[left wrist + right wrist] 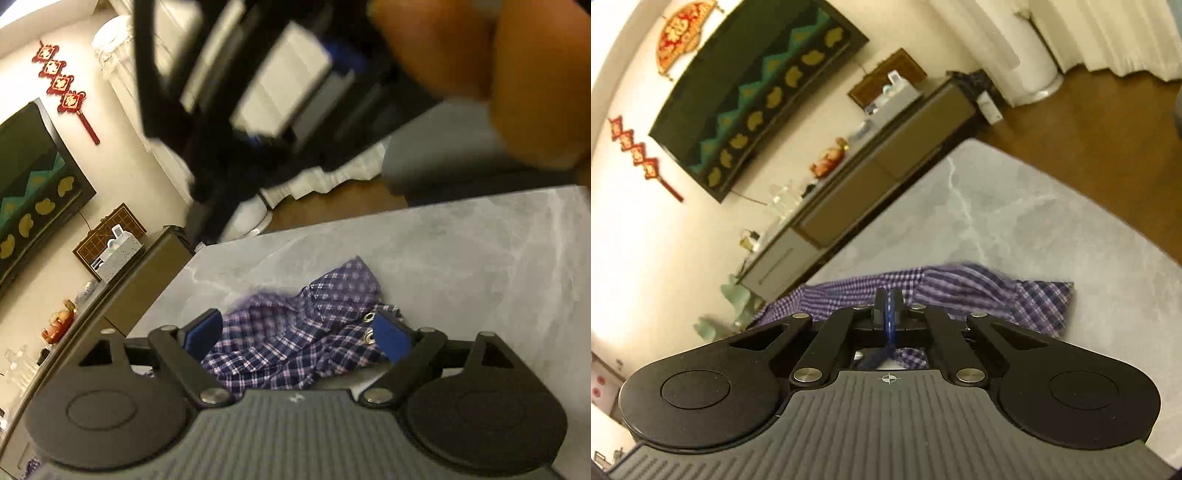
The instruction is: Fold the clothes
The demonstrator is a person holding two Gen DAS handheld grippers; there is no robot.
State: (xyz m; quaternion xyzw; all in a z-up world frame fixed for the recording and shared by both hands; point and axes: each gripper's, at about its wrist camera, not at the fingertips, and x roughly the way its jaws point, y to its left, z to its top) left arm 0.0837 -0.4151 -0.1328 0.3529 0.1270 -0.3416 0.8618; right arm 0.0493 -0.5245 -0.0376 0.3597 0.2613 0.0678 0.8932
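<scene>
One crumpled plaid shirt (pixel 295 339) lies on the grey table (pixel 461 258), light and limp, best taken at an edge; left gripper (pixel 295 334) spread over it, right gripper (pixel 887 295) pinching its cloth.

**Grey marble table with one checked garment**

The table (pixel 461 251) has a grey top with pale veins like marble. On it lies a crumpled garment (pixel 295 332) of blue, purple and white checked cloth, with two metal eyelets (pixel 368 326) near one edge. In the right wrist view the garment (pixel 1015 291) lies close to the table (pixel 1034 221) edge.
</scene>
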